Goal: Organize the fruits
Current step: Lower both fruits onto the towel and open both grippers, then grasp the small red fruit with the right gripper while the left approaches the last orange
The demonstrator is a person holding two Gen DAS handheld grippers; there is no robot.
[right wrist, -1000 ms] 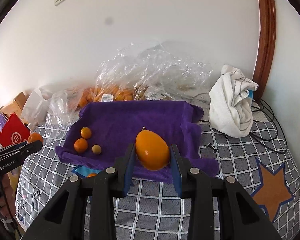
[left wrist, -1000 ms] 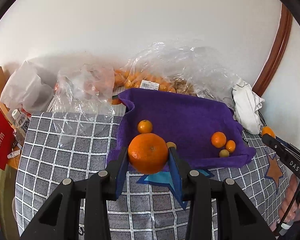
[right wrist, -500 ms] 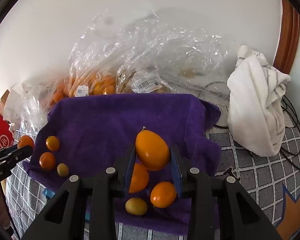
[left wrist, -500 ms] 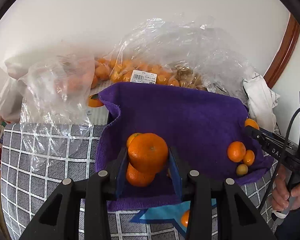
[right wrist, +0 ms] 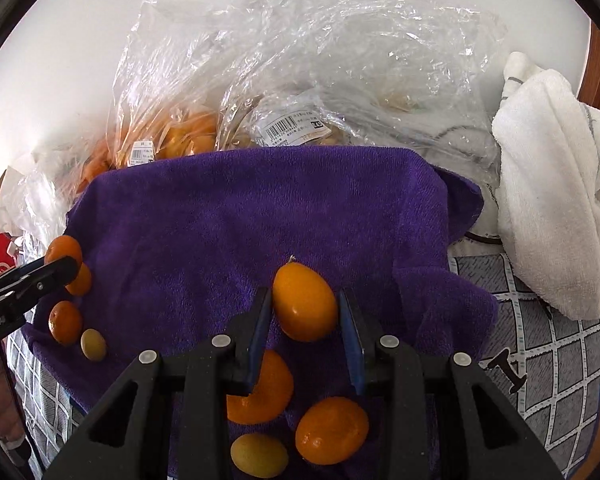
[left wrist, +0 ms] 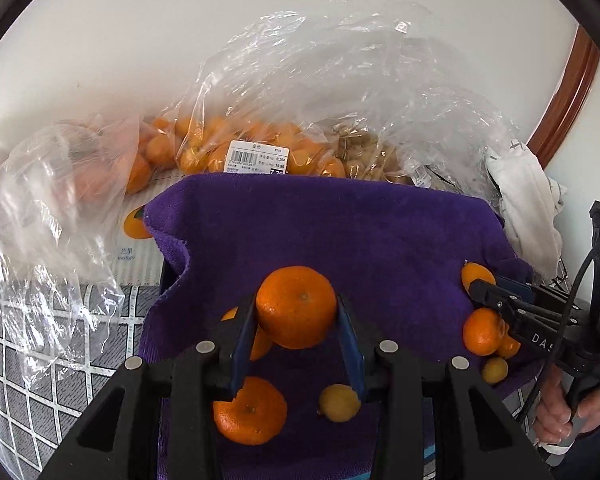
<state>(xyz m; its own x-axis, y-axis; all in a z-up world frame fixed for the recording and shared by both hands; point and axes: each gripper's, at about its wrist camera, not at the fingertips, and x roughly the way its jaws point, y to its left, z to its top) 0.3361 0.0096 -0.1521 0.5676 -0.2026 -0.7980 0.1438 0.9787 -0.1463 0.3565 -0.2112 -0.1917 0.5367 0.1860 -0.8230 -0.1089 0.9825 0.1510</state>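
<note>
My left gripper (left wrist: 296,312) is shut on a round orange mandarin (left wrist: 296,306) and holds it above the left part of the purple towel (left wrist: 320,232). Below it lie two mandarins (left wrist: 250,410) and a small yellow fruit (left wrist: 339,403). My right gripper (right wrist: 304,308) is shut on an oval orange fruit (right wrist: 304,302) above the towel's (right wrist: 260,208) right part, over two mandarins (right wrist: 332,430) and a yellow fruit (right wrist: 259,454). Each gripper shows at the other view's edge, the right gripper in the left wrist view (left wrist: 476,284), the left gripper in the right wrist view (right wrist: 66,264).
Clear plastic bags of orange fruit (left wrist: 236,148) lie behind the towel against the wall. A white cloth (right wrist: 552,216) lies at the right. A mango-printed box (left wrist: 136,240) sits under the towel's left end. The checked tablecloth (right wrist: 540,344) surrounds it.
Both grippers have moved forward and lower over the purple towel with their fruit still held. The fruit lying on the towel now shows beneath the fingers.
</note>
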